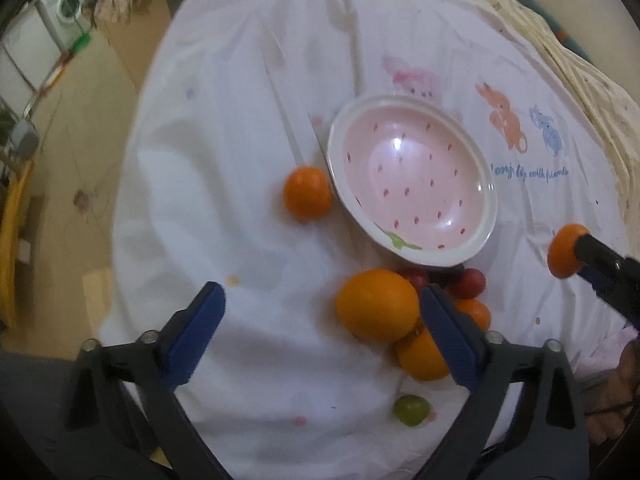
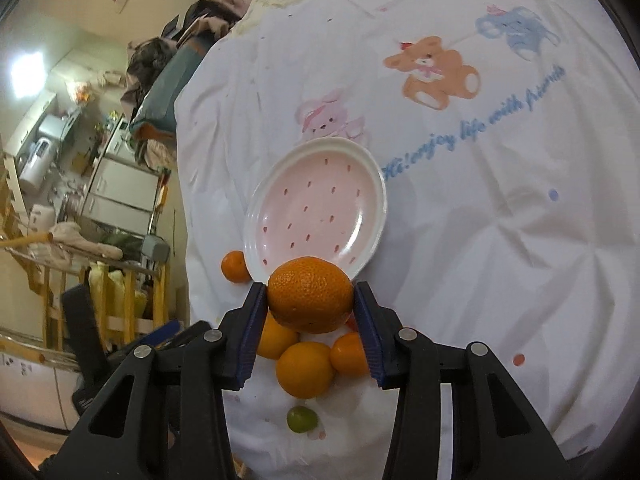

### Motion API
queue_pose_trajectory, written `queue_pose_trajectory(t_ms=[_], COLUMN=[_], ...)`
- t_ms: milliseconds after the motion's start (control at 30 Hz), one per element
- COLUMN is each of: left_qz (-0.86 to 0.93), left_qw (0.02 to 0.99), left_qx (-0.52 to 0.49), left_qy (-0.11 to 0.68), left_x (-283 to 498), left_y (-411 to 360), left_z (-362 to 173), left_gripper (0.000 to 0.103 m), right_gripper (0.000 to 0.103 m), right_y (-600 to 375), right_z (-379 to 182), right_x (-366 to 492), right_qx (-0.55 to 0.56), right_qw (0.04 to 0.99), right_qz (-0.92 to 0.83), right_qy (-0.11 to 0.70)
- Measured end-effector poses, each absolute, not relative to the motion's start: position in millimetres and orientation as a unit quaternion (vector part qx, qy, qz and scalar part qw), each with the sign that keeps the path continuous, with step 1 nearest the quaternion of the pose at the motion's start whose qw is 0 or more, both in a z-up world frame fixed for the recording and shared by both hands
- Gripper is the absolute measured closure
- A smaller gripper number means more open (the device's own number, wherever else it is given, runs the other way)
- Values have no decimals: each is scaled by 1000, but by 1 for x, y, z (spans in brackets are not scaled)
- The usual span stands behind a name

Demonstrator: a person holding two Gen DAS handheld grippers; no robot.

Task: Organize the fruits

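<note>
A pink plate (image 1: 476, 240) with red dots and a white rim lies empty on the white cloth; it also shows in the right wrist view (image 2: 376, 184). My right gripper (image 2: 310, 300) is shut on an orange (image 2: 310, 300) and holds it above the plate's near rim; that orange also shows in the left wrist view (image 1: 562, 250). My left gripper (image 1: 320, 332) is open and empty above the cloth, beside a pile of oranges (image 1: 376, 304). One small orange (image 1: 307, 193) lies left of the plate. A green fruit (image 1: 411, 410) lies near the pile. Red fruits (image 1: 468, 283) sit behind it.
The white cloth (image 2: 500, 260) with printed bears covers a raised surface whose left edge drops to the floor. Wooden racks and cluttered furniture (image 2: 100, 220) stand to the left. A washing machine (image 1: 64, 4) stands far off.
</note>
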State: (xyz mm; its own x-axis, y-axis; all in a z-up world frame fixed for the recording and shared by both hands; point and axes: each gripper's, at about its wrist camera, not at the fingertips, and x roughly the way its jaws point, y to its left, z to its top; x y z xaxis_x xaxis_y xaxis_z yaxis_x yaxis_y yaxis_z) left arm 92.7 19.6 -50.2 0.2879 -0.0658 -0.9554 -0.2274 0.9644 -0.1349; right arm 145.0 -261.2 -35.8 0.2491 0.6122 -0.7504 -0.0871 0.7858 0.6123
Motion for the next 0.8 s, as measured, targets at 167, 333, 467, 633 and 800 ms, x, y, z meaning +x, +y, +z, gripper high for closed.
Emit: queue_pose_trajectory(t_ms=[167,333,467,633,800], left_qz=[52,47,43,32,45], left_qw=[753,737,736,735,745], left_qx=[-163,-172,-190,-185,-152], left_qy=[635,652,649,651,648], left_x=[103,106,106,107,104], left_y=[8,-8,-9,-13,-17], left_z=[-79,-101,-107,-104,-91], left_gripper=[27,28,38,50,52], right_gripper=[57,57,57,57,57], right_y=[-265,-265,-262,-258,-257], right_z=[-43,-47,-45,-42,-43], right_x=[146,147,145,147,147], right_qx=[246,251,248,245,243], right_qw=[752,749,748,751,753], right_qz=[221,218,226,236,236], right_qy=[570,573,572,566,564])
